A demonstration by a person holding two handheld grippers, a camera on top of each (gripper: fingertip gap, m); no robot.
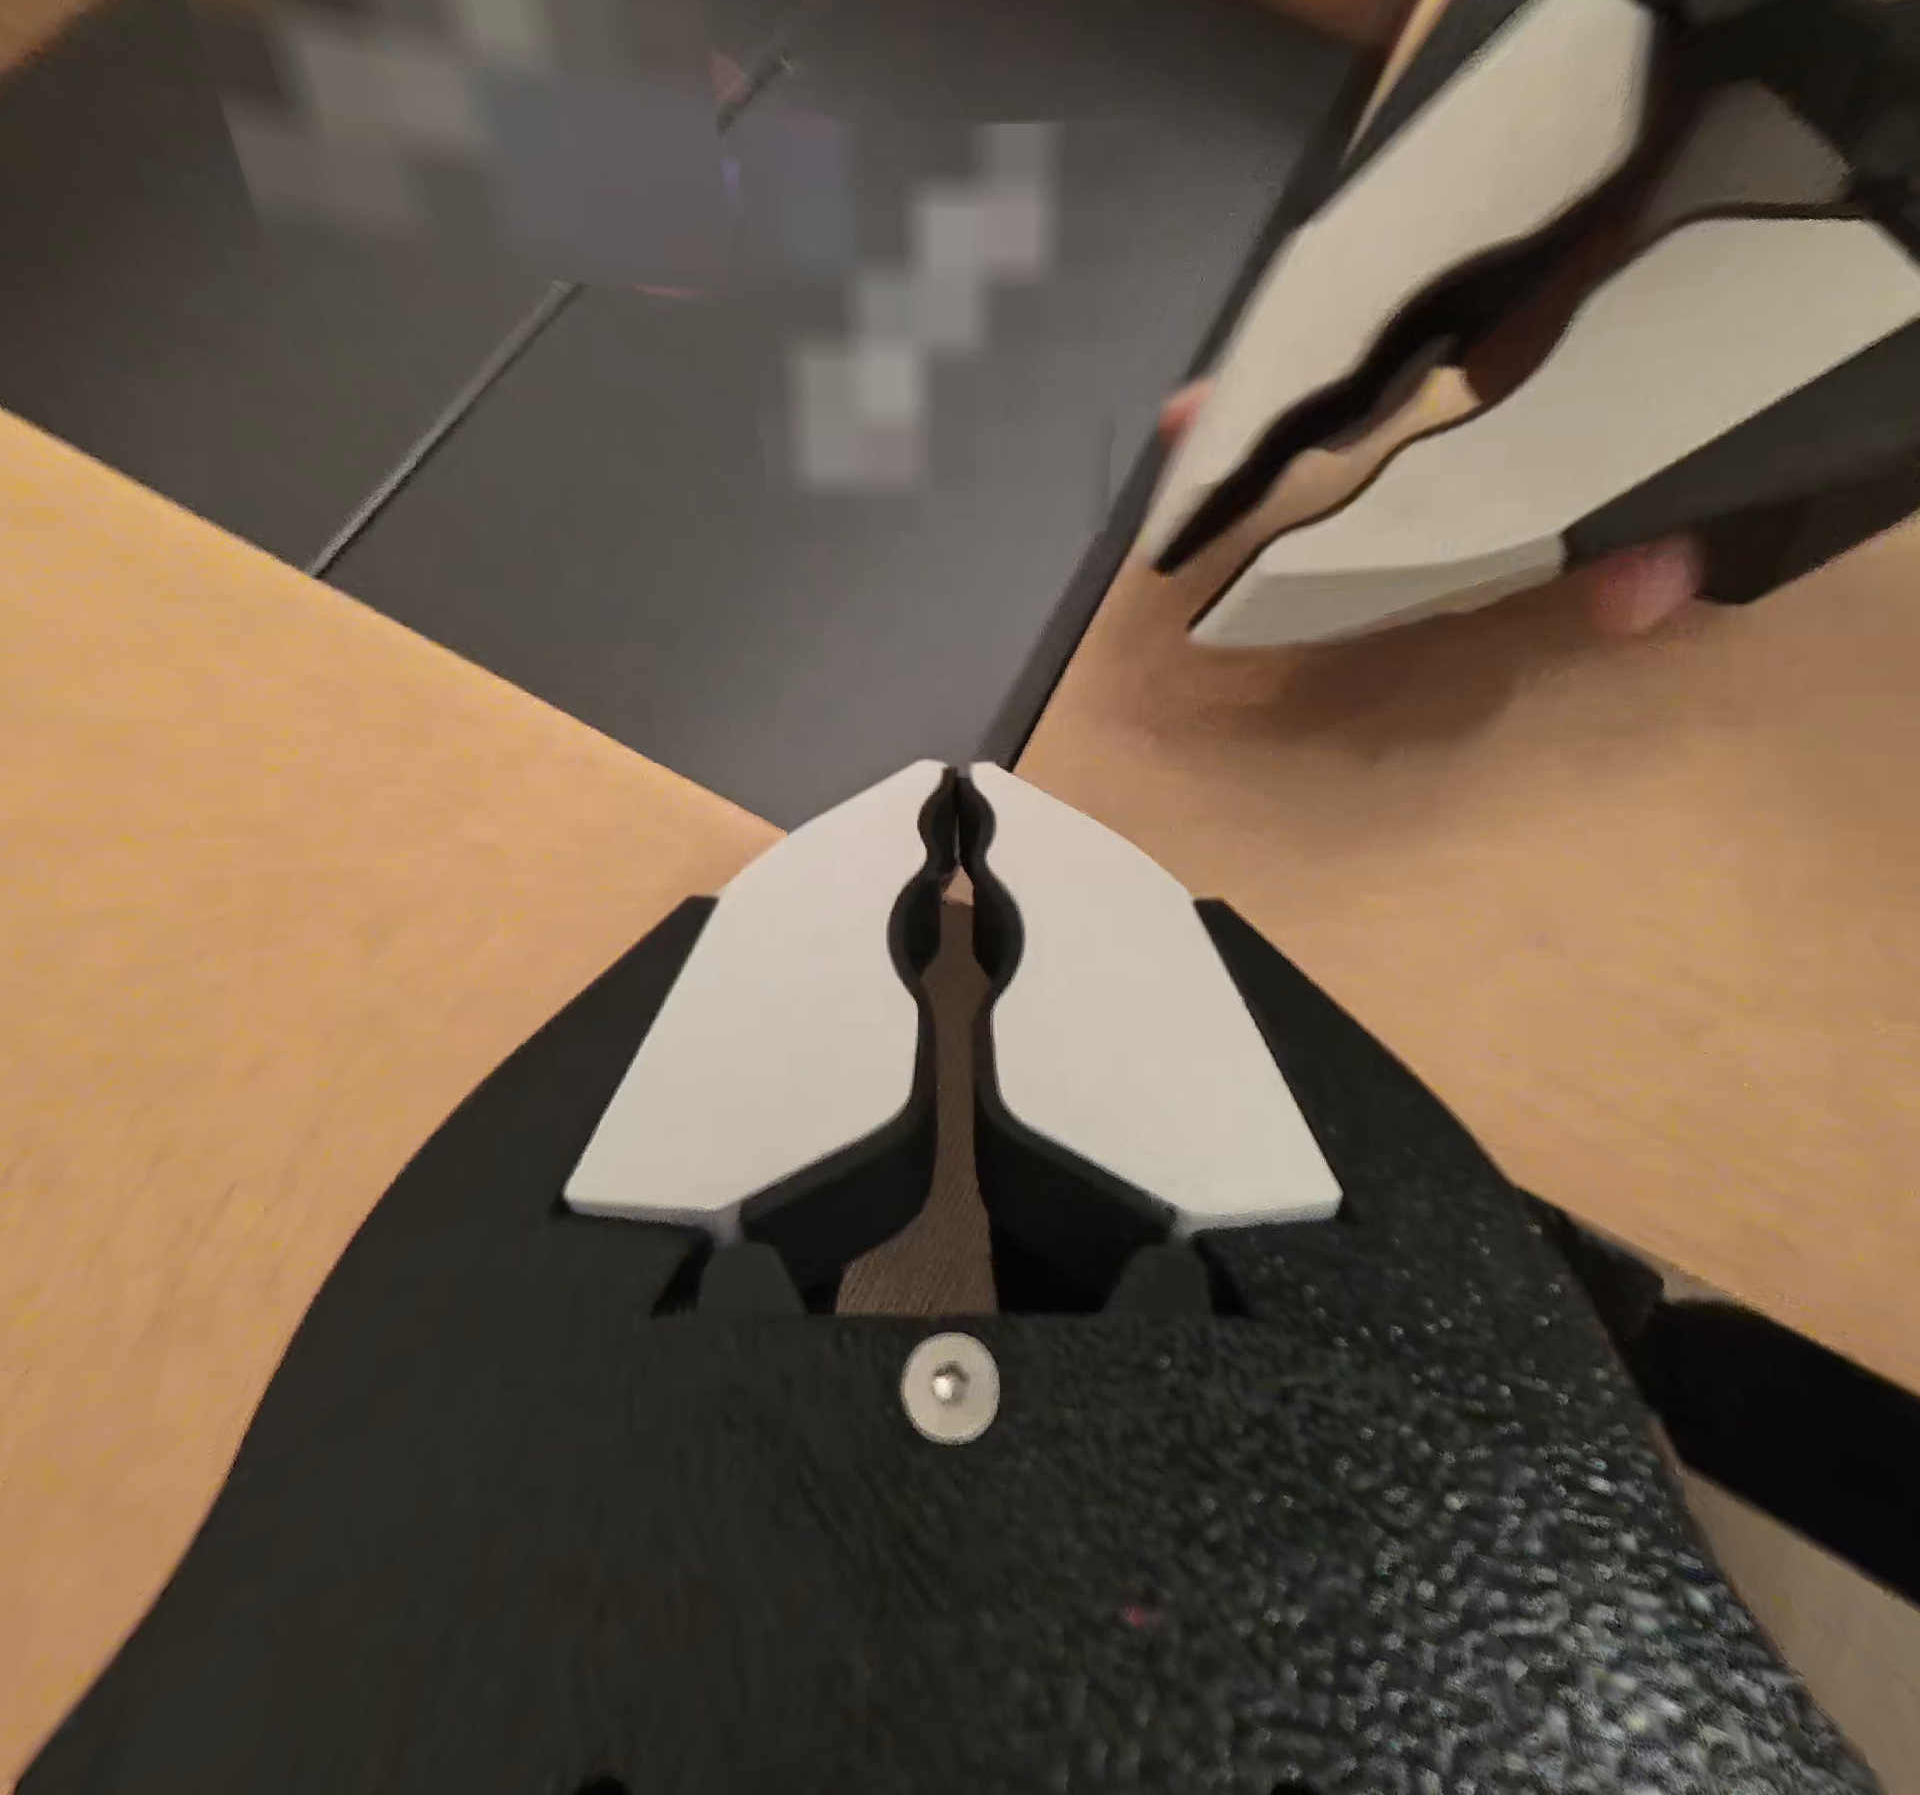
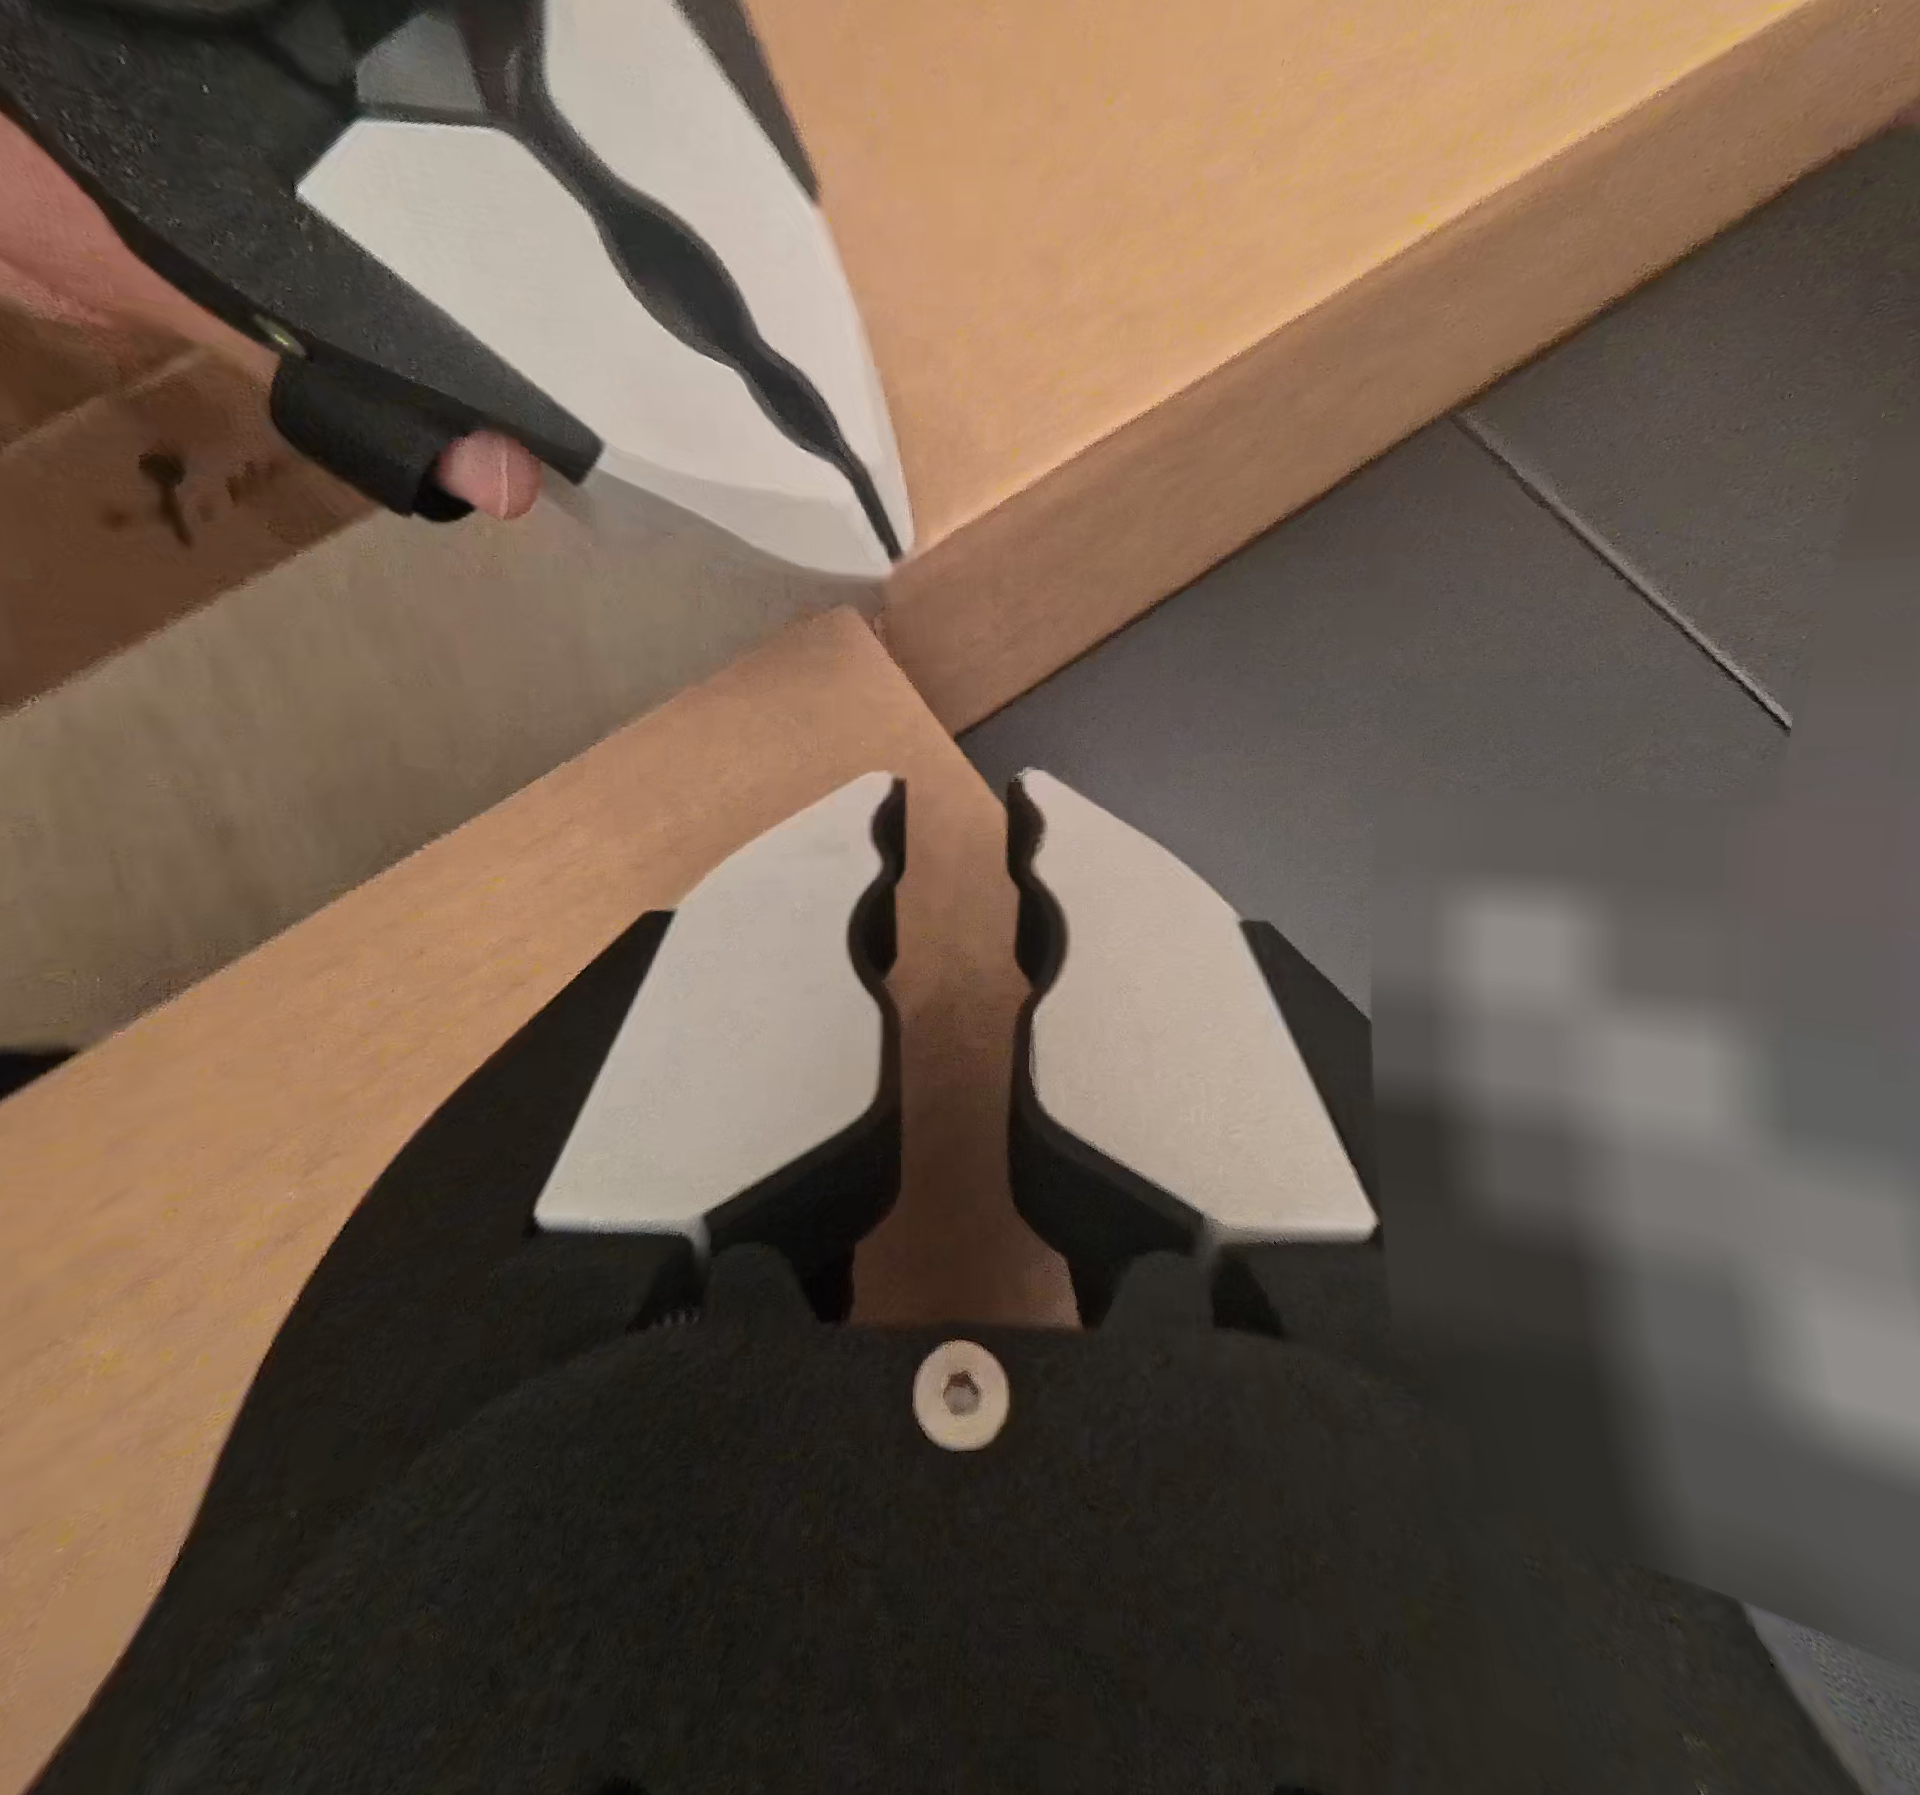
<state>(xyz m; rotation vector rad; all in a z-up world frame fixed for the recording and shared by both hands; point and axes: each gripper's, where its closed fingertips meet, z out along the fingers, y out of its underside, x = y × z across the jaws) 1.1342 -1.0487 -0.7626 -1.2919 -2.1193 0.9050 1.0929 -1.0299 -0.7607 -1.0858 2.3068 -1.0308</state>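
In your left wrist view, your left gripper (image 1: 958,777) has its jaws pressed together with nothing visibly pinched, its tips over the corner where two brown cardboard flaps (image 1: 312,810) meet above a dark box (image 1: 675,519) inside the carton. Your right gripper (image 1: 1195,592) hovers farther off over the right flap, jaws slightly parted. In your right wrist view, your right gripper (image 2: 956,789) is spread, straddling the near flap's (image 2: 364,997) edge, while your left gripper (image 2: 888,550) points its closed tips at the far flap's (image 2: 1195,239) corner.
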